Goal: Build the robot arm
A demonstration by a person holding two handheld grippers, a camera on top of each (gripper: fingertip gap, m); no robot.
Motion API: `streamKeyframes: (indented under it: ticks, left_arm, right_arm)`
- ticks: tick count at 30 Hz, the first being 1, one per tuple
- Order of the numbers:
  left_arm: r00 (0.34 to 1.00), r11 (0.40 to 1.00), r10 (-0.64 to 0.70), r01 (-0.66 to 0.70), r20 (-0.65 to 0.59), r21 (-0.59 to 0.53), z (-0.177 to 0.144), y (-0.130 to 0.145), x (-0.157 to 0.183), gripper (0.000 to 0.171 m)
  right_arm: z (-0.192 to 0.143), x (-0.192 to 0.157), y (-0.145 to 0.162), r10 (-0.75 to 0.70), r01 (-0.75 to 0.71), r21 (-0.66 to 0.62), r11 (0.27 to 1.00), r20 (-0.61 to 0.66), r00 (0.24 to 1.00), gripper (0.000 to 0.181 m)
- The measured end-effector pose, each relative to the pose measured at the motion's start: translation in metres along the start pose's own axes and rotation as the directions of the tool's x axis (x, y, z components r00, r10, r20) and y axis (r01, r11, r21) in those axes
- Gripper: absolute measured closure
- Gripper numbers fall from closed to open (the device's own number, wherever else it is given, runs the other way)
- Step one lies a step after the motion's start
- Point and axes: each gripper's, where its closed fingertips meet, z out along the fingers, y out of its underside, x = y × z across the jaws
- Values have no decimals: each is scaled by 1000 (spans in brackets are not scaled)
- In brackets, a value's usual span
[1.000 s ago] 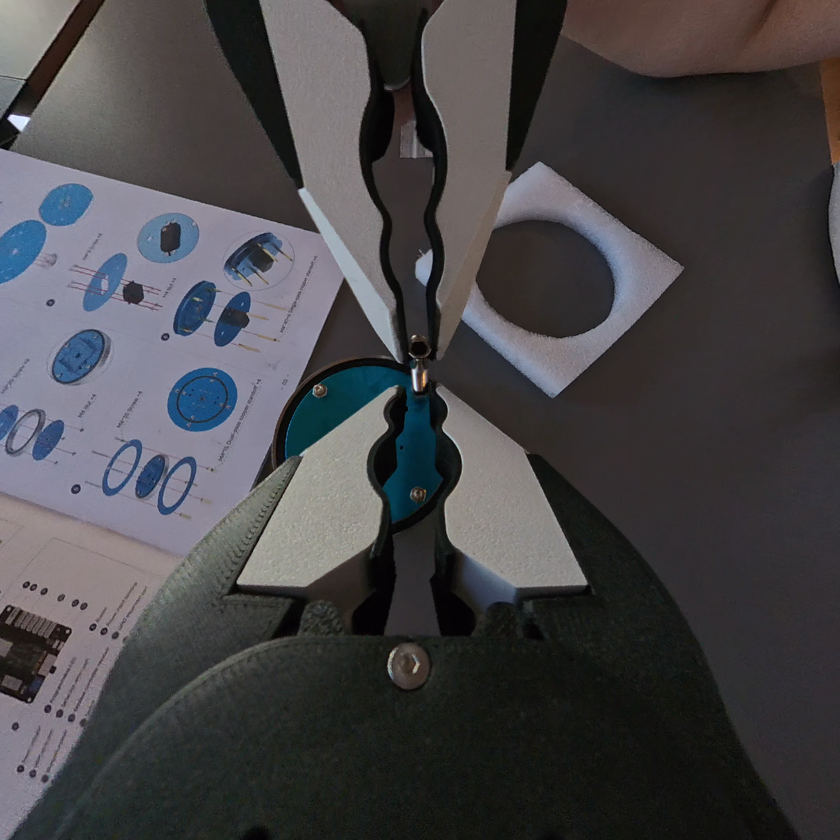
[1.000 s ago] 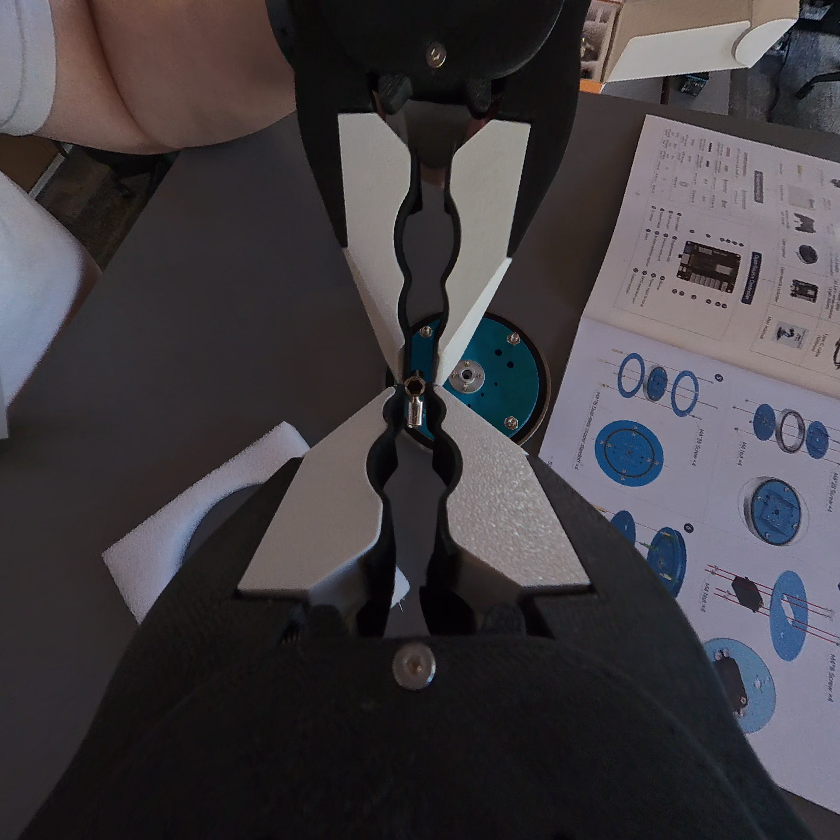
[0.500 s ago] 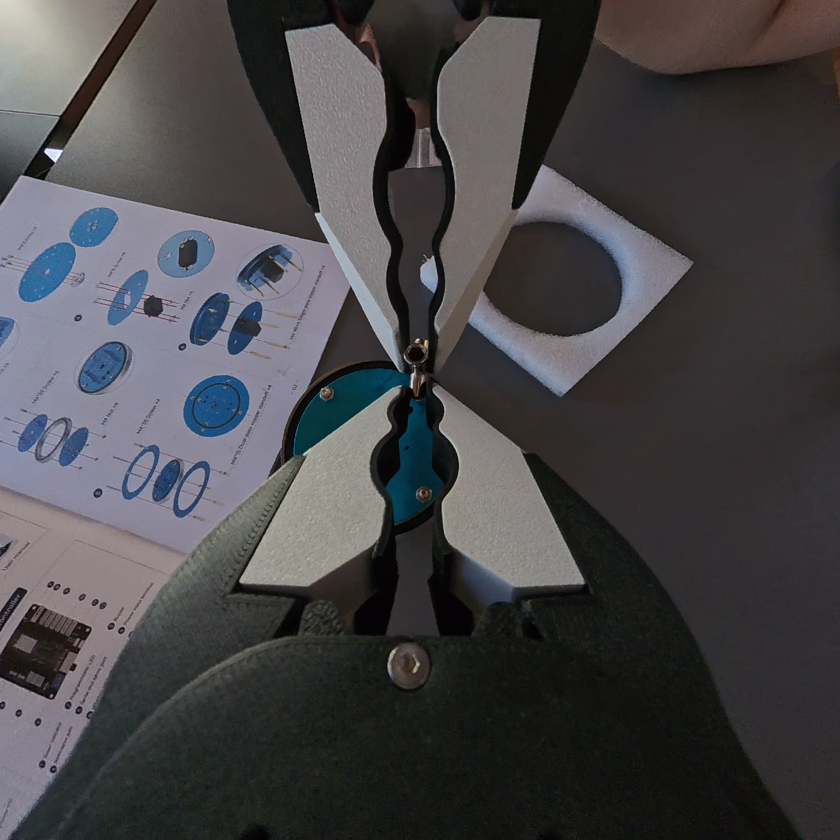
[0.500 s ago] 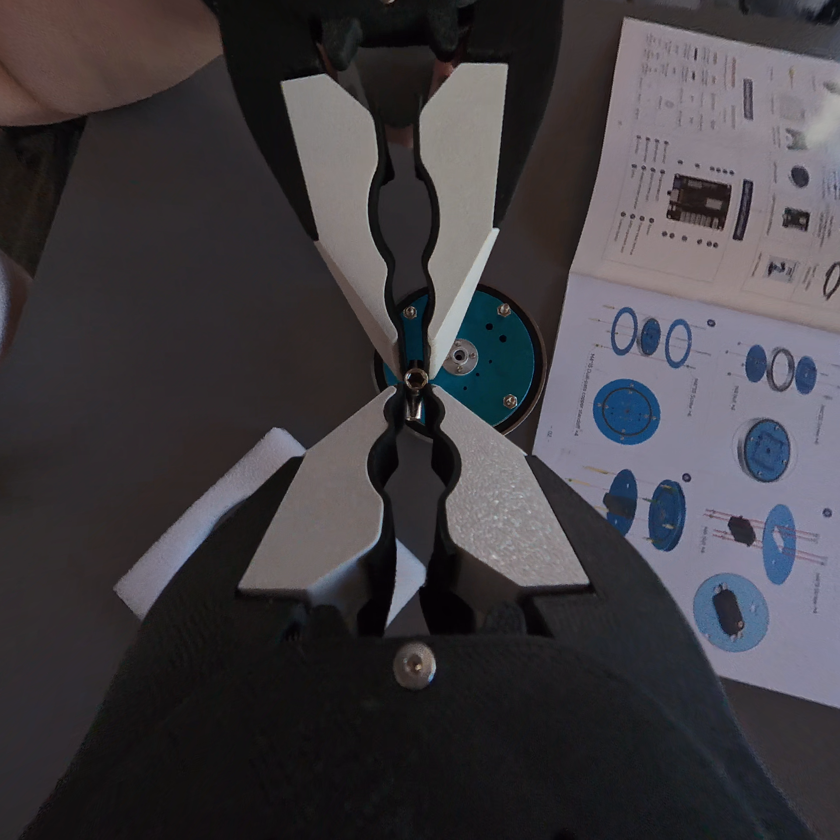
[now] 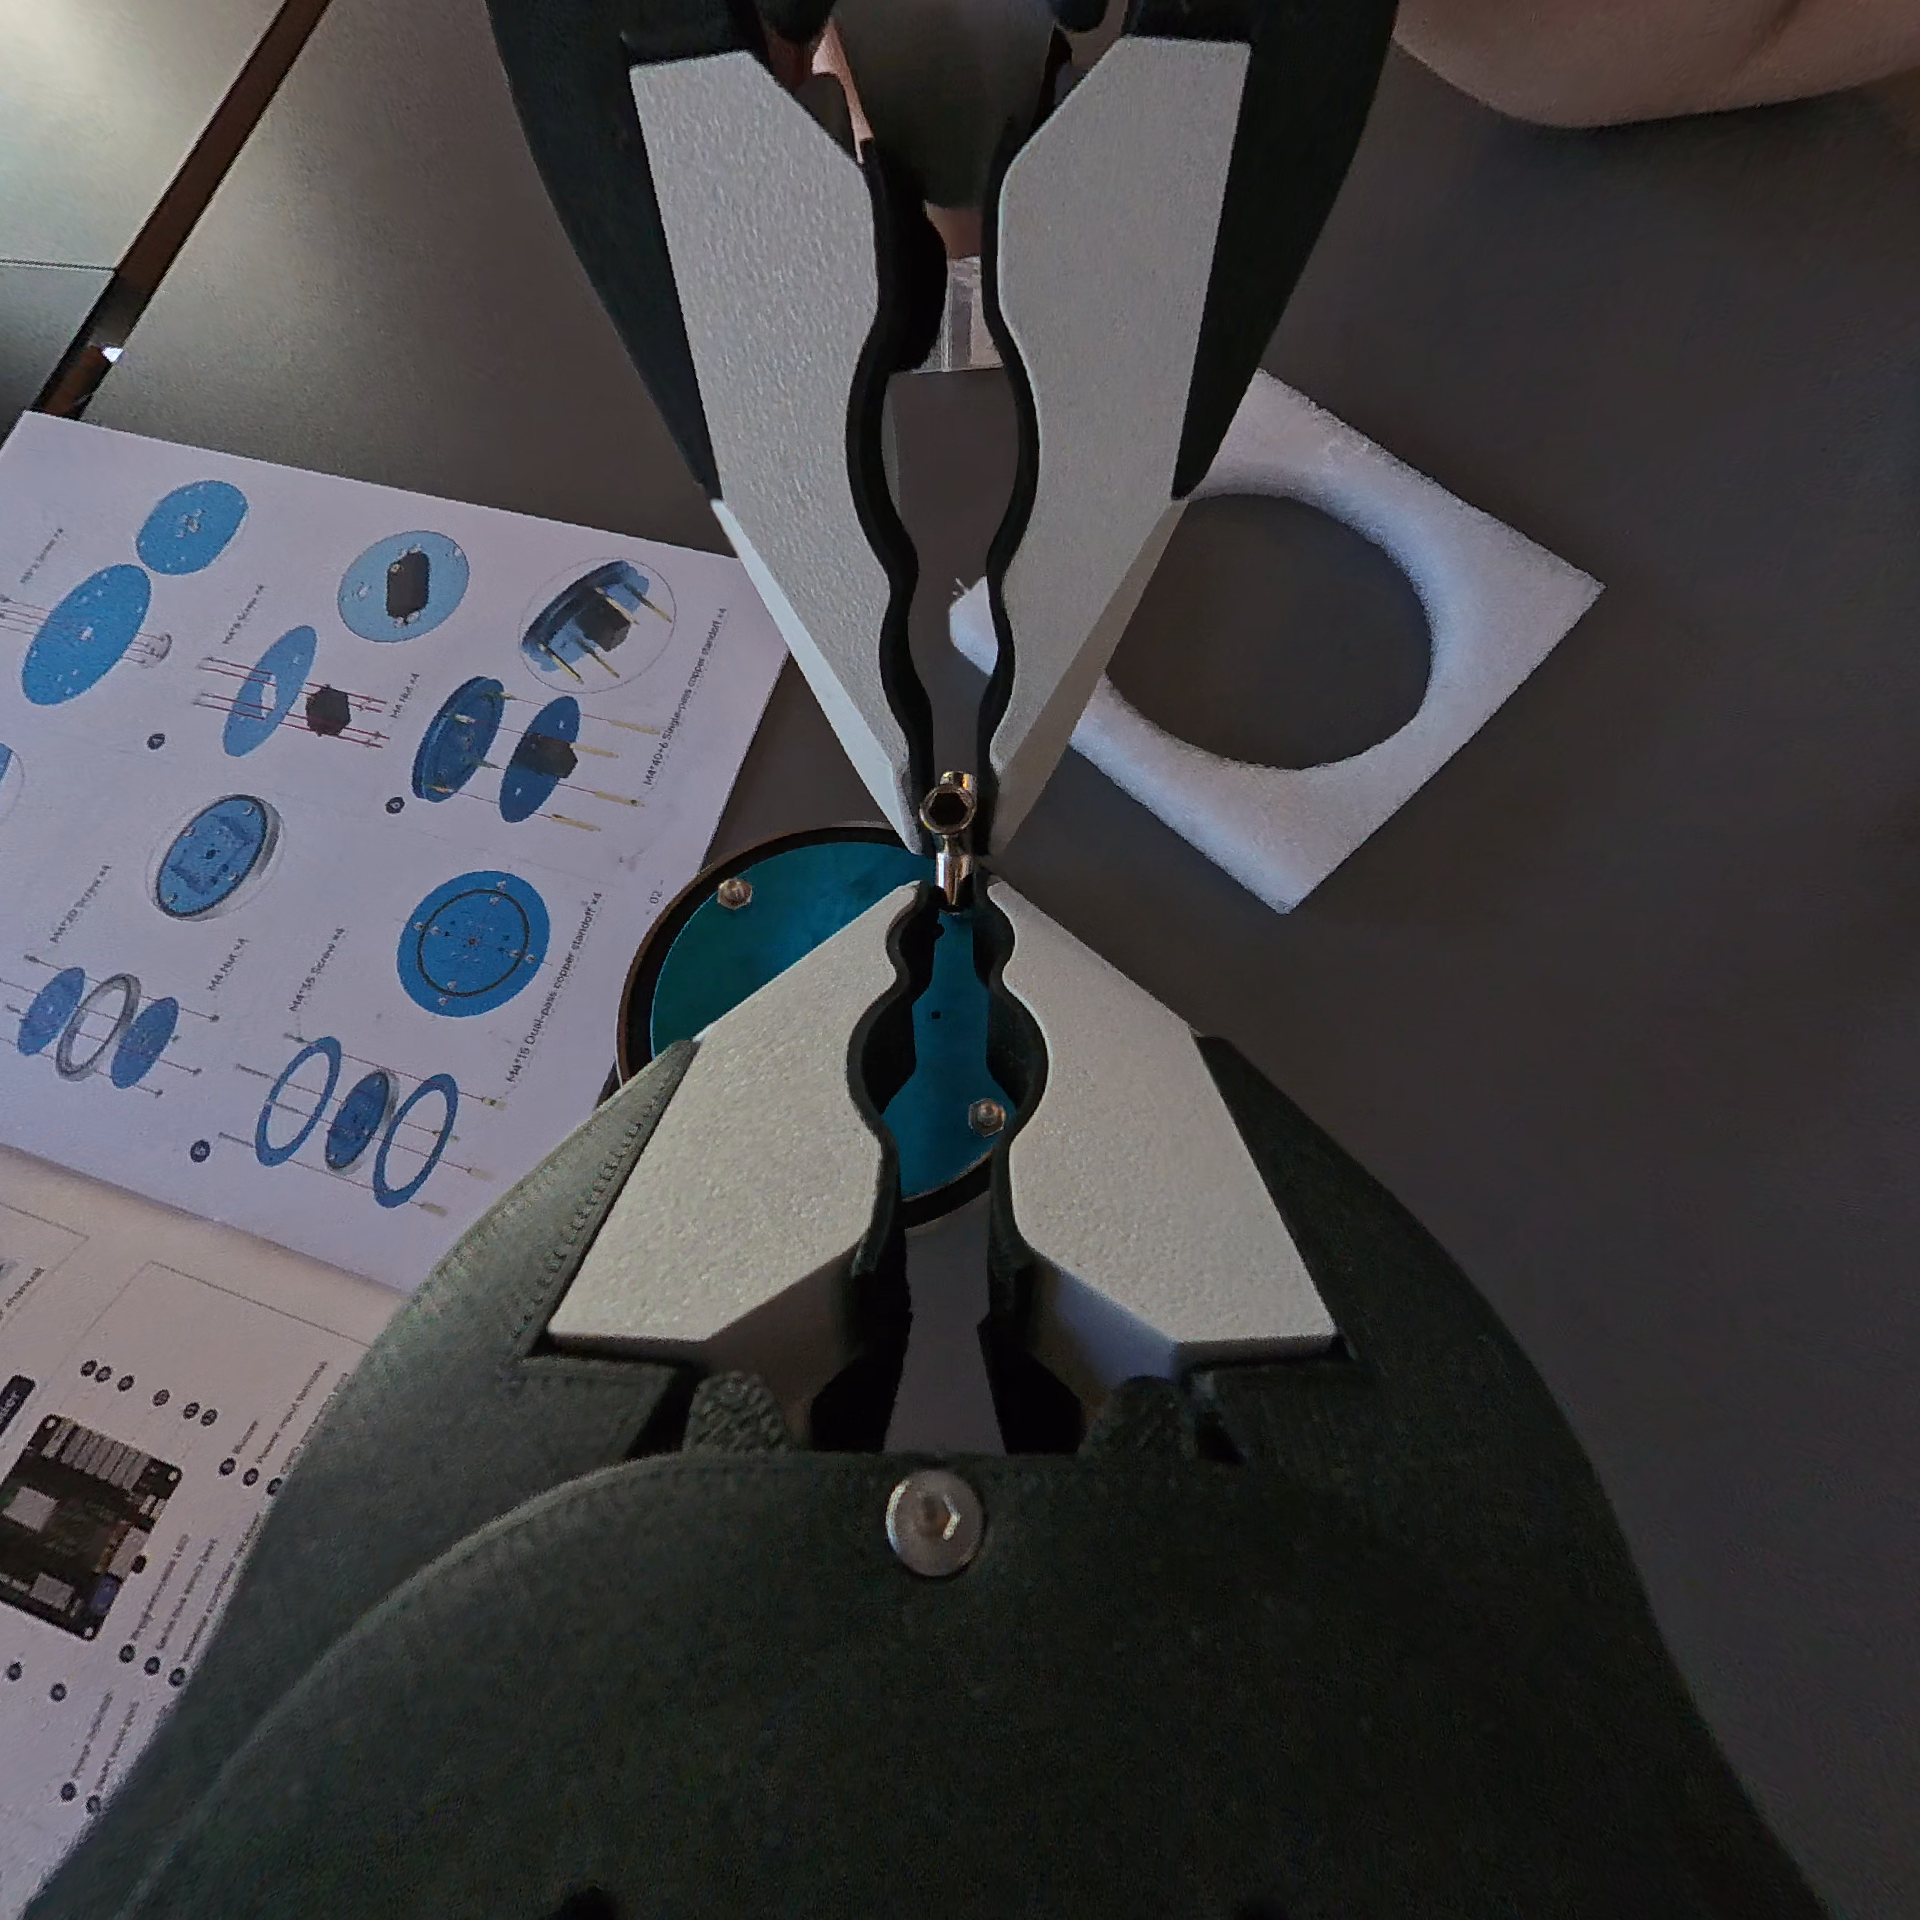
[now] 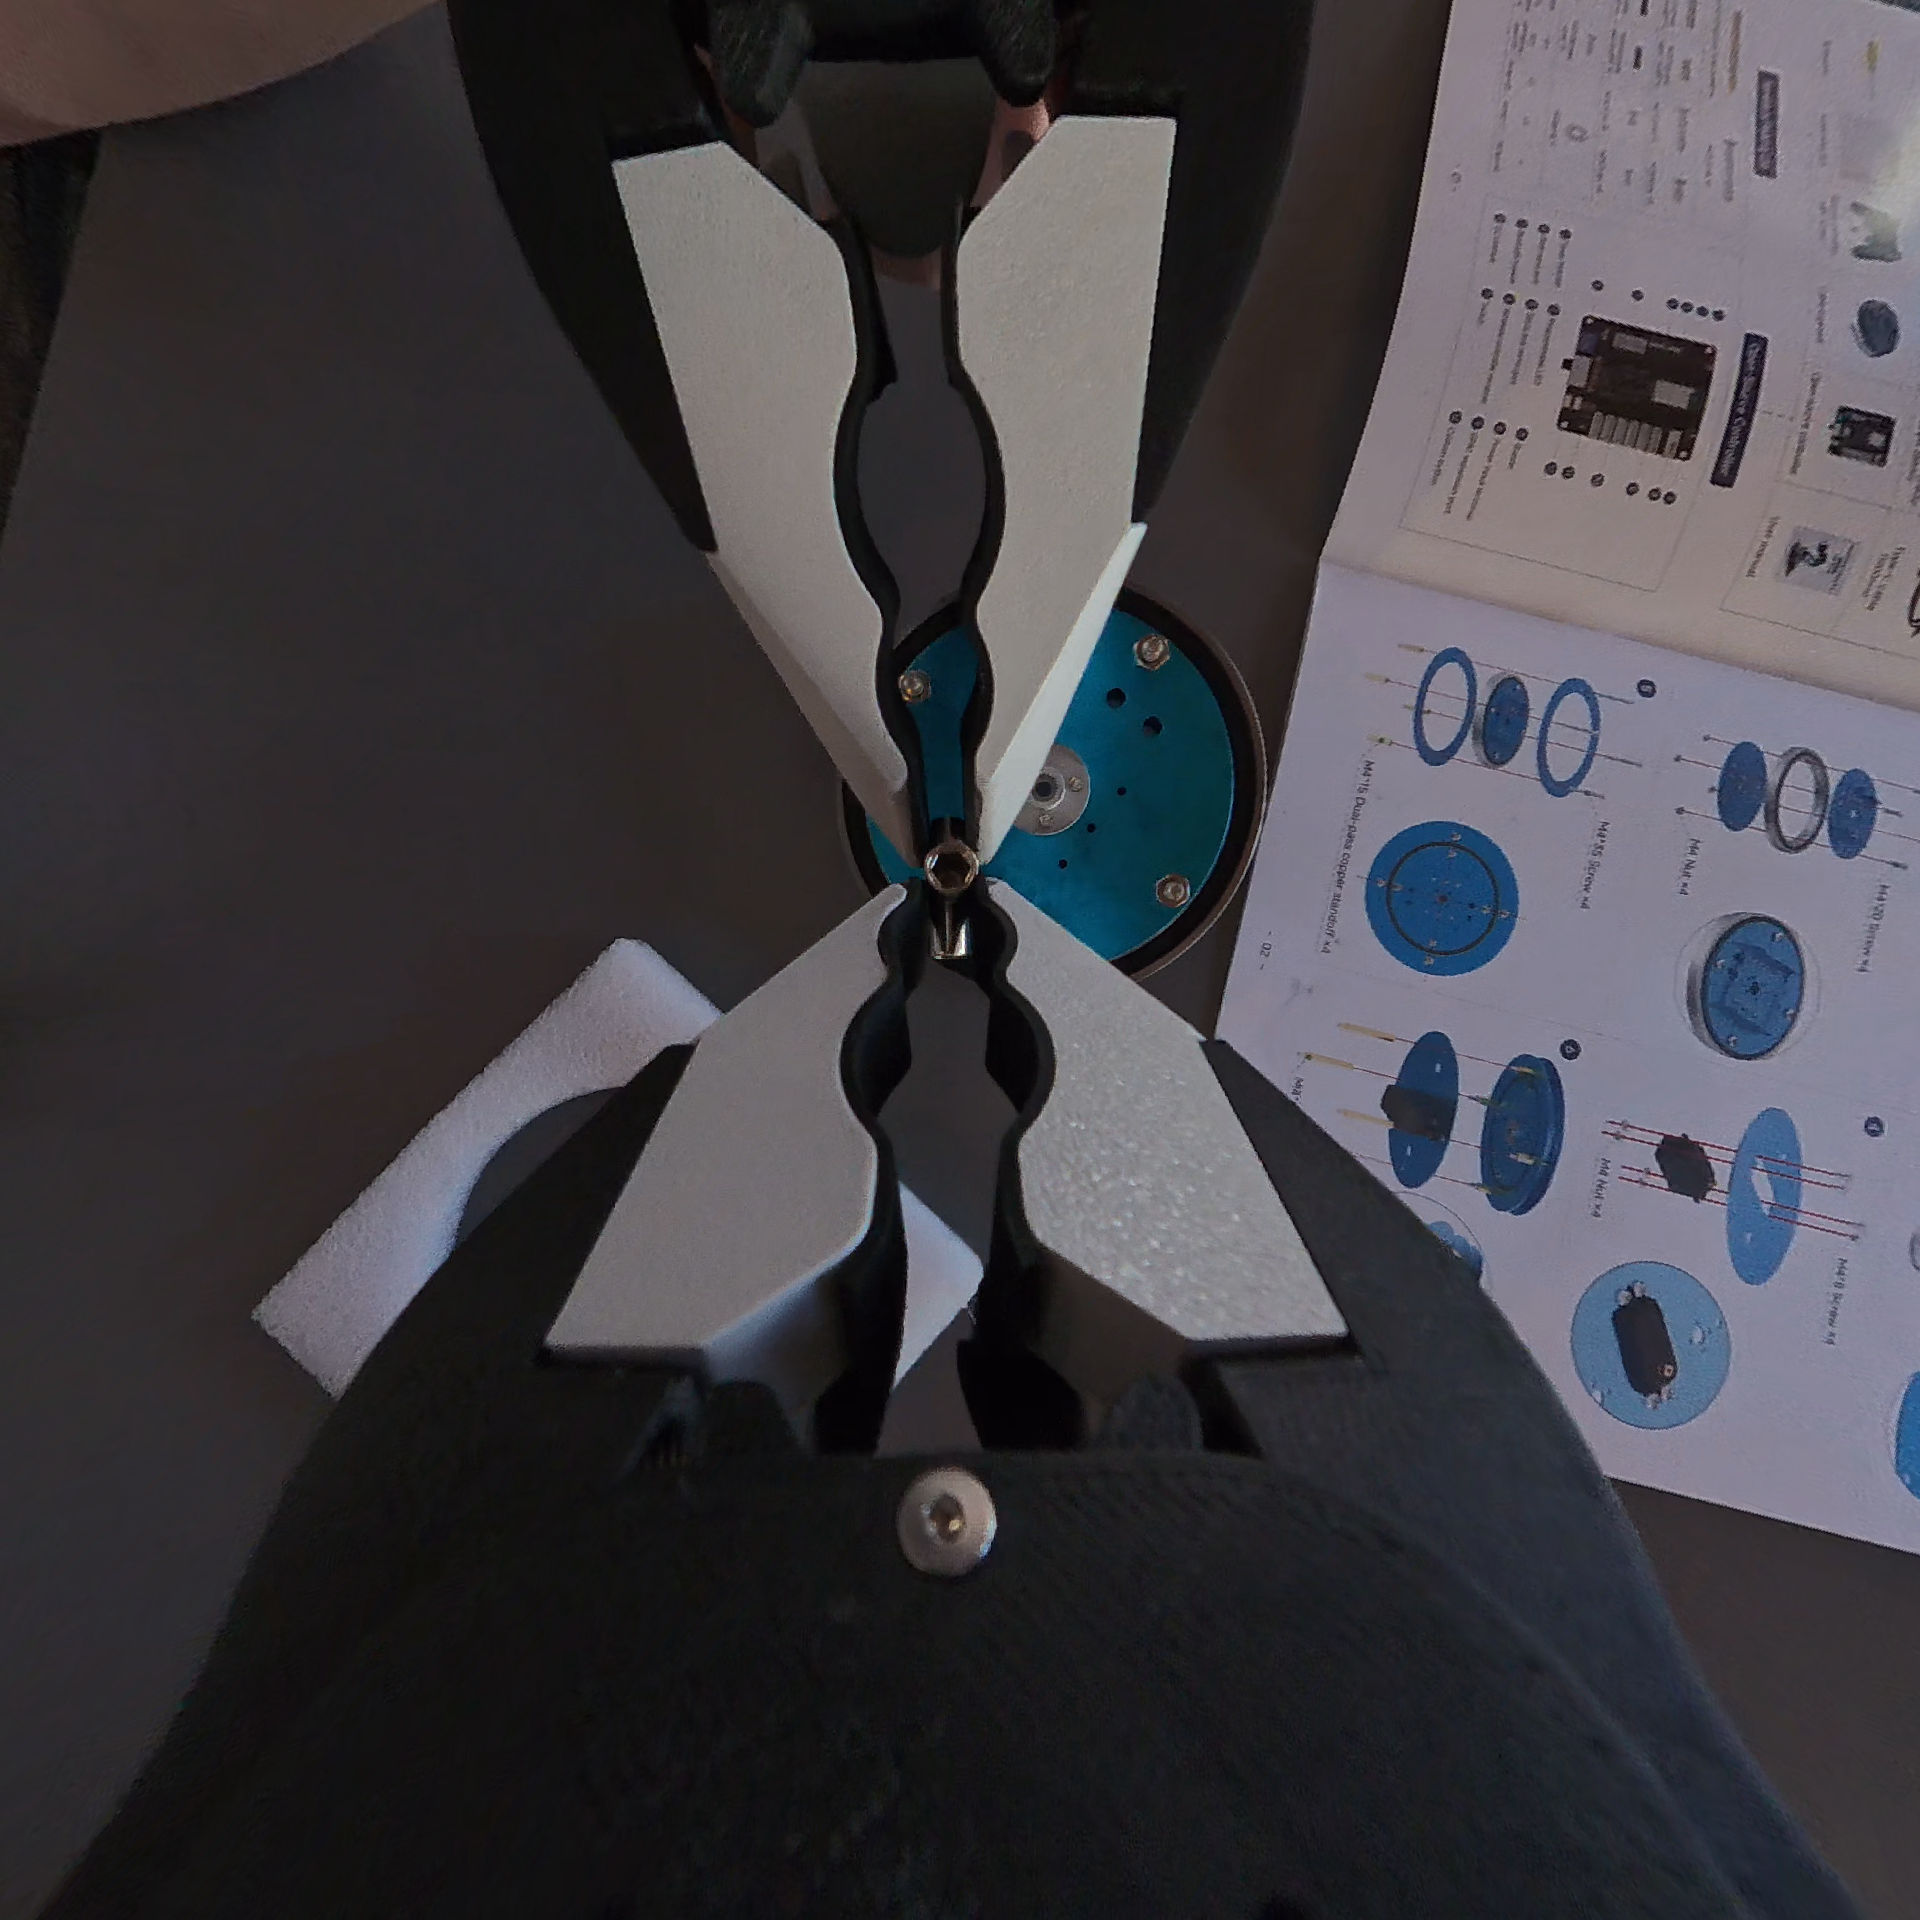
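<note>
A small silver metal standoff (image 5: 951,844) with a hollow hex end stands between two gripper tips that meet point to point. My left gripper (image 5: 951,896) is shut on its lower part. My right gripper (image 6: 948,900) is shut on it from the opposite side and shows in the left wrist view (image 5: 951,816) reaching in from the top. The standoff (image 6: 949,883) hangs over the near rim of a round blue disc (image 6: 1132,810) with small screws, set in a black ring on the dark table. My left fingers partly cover the disc (image 5: 790,935).
An open instruction booklet (image 5: 312,831) with blue part diagrams lies beside the disc, also in the right wrist view (image 6: 1610,935). A white foam square (image 5: 1486,727) with a round hole lies on the other side. A person's arm (image 5: 1662,52) is at the back. The table edge (image 5: 208,156) runs far left. Only a small space, under 4 cm, lies between the two pairs of fingers. Left tips and right tips are each some 12 centimeters from the white foam square (image 5: 1486,727). It is also in sight in the right wrist view (image 6: 409,1134).
Both grippers stay tip to tip on the standoff. The right wrist view has tipped down and come closer over the disc. The standoff's hex opening now faces the cameras more.
</note>
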Motion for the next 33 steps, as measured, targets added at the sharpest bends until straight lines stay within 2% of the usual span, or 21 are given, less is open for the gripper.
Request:
streamKeyframes:
  ticks: [5, 10, 11, 14, 16, 19, 22, 24, 26, 30, 33]
  left_arm:
    - [1000, 999, -22, 21, 6, 37, -5, -3, -4, 166]
    - [1000, 1000, -8, 8, 28, 0, -9, 4, -6, 164]
    - [999, 1000, -12, 12, 38, 4, -12, 4, -8, 152]
    - [997, 998, -63, 62, 44, 24, -20, 8, -11, 89]
    - [995, 998, -55, 55, 82, -2, -22, 16, -16, 71]
    - [995, 998, -51, 53, 81, -32, -17, 20, -14, 63]
    - [995, 995, -34, 43, 94, -90, -9, 30, -15, 68]
    - [994, 994, -26, 37, 102, -100, -6, 32, -17, 81]
    - [997, 997, -29, 35, 77, -72, -6, 27, -13, 96]
    - [999, 1000, -8, 8, 50, 1, -10, 13, -8, 140]
    - [997, 999, 39, -40, 72, 16, -9, 8, -8, 158]
  right_arm:
    - [-3, 4, -7, -22, 23, 51, 998, -25, 999, 175]
    - [-1, 5, -7, 18, -17, 76, 997, -10, 1000, 175]
    - [-1, 5, -7, 27, -26, 79, 997, -5, 1000, 175]
    - [-1, 5, -6, 51, -51, 96, 994, 0, 999, 175]
    - [0, 7, -3, 81, -81, 89, 993, 1, 997, 175]
    - [0, 7, -5, 135, -136, 104, 985, 18, 991, 175]
    - [0, 6, -4, 128, -127, 105, 986, -2, 992, 175]
    - [0, 6, -4, 126, -123, 101, 987, -23, 992, 175]
    - [0, 6, -3, 133, -128, 92, 987, -51, 990, 175]
    - [-1, 5, -1, 106, -98, 82, 992, -112, 988, 175]
    - [0, 5, -1, 97, -89, 71, 994, -120, 988, 175]
